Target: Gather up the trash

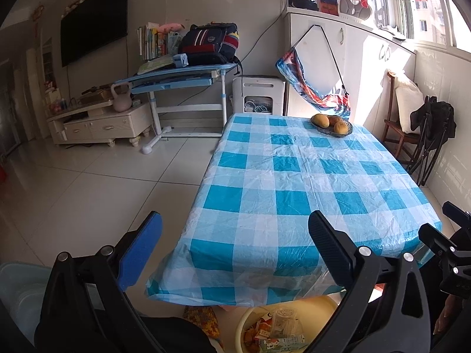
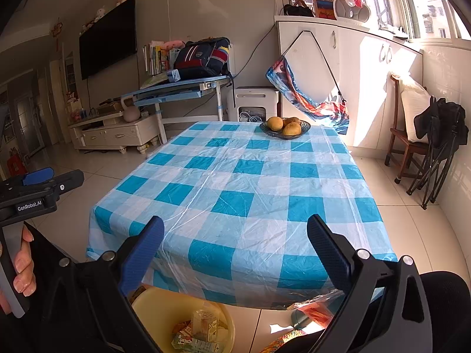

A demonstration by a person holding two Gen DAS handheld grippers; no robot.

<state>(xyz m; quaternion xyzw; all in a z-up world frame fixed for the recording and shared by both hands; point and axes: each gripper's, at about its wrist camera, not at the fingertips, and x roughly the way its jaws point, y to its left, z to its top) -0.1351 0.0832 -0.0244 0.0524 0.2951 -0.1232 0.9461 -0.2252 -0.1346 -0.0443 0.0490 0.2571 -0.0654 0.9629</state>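
Trash lies in a yellow basin on the floor, under the near edge of the table: a small clear cup, printed wrappers and a green and white carton are piled inside it. In the left wrist view the same basin sits just below the hanging edge of the blue and white checked tablecloth.

Both tools are held above the basin, in front of the table's near edge. The left gripper has its jaws spread wide with nothing between them; the right gripper is likewise wide apart and holds nothing. In the right wrist view the left gripper also shows at the left edge, with a hand wrapped around its grip.

At the far end of the table a dark bowl holds 3 yellow fruits. Behind the table stand a blue desk with a backpack on it, and a wooden chair to the right.
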